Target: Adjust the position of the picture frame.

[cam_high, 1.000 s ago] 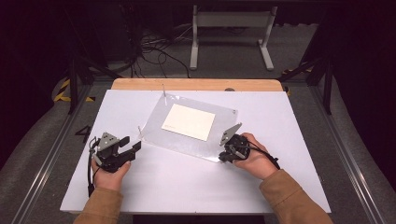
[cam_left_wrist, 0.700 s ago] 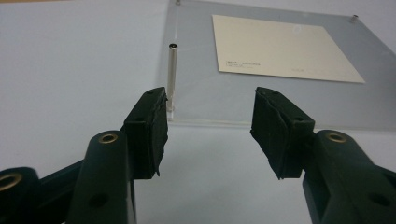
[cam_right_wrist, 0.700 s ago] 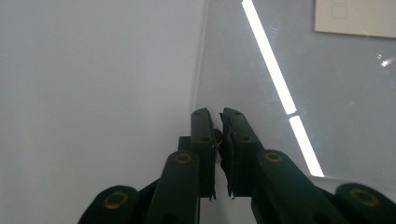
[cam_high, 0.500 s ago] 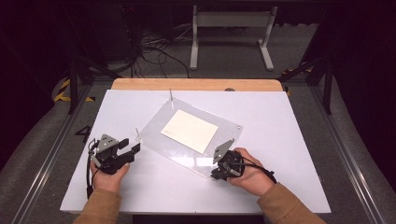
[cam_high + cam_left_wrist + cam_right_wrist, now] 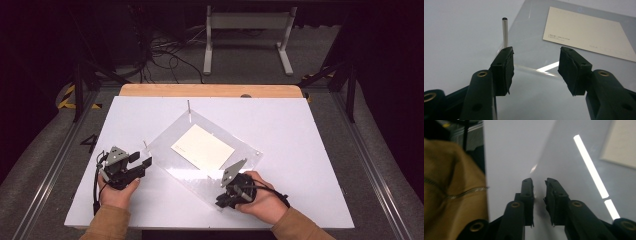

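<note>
Right now a clear plastic sheet [image 5: 200, 157] lies flat on the white desk [image 5: 300, 130], turned like a diamond. A cream card [image 5: 202, 146] rests on its middle. Thin metal pins stand at its corners; one pin [image 5: 505, 32] is just beside the left gripper [image 5: 142, 165].

The right gripper [image 5: 223, 201] sits at the near corner of the sheet. Its jaws have just been opening a little. They stand close together with a thin gap, and the edge of the sheet runs between them. I cannot tell if they pinch it. I think this hand is there to slide or turn the sheet.

The left gripper hovers at the left corner. Its jaws are wide apart and grasp nothing. It looks ready to steady that corner.

The desk is plain, with a wooden strip [image 5: 210, 90] along its far edge. Behind it the room is dark, with a grey floor, cables [image 5: 165, 50] and a white metal stand [image 5: 247, 35].
</note>
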Action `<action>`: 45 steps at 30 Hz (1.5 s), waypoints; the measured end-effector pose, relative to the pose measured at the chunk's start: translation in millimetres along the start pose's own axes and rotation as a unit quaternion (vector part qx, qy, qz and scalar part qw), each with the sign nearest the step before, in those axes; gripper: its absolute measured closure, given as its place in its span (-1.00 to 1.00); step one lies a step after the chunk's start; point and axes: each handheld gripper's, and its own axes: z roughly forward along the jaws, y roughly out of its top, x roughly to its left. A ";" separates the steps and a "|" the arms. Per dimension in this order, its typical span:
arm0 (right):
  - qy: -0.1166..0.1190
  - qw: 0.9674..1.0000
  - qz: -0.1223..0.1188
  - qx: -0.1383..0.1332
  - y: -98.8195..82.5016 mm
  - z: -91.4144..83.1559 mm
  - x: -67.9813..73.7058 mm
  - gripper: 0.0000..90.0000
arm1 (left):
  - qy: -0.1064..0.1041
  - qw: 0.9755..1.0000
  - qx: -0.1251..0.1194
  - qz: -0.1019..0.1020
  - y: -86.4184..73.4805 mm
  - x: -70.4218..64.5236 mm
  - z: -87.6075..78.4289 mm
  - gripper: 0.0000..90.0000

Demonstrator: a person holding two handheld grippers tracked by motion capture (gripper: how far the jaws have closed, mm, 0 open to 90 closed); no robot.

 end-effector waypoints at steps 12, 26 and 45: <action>-0.173 0.970 0.144 -0.095 -30.9 -76.4 -124.7 1.00 | 0.007 1.000 0.017 -0.011 -5.1 4.8 -3.8 0.23; -0.162 0.968 0.191 -0.012 -51.5 -61.6 -156.7 1.00 | 0.012 0.998 0.051 -0.038 -10.1 13.4 -3.0 0.64; -0.126 0.981 0.136 -0.057 -51.6 -52.7 -88.3 1.00 | 0.052 0.989 0.107 -0.083 -16.0 38.3 11.1 0.99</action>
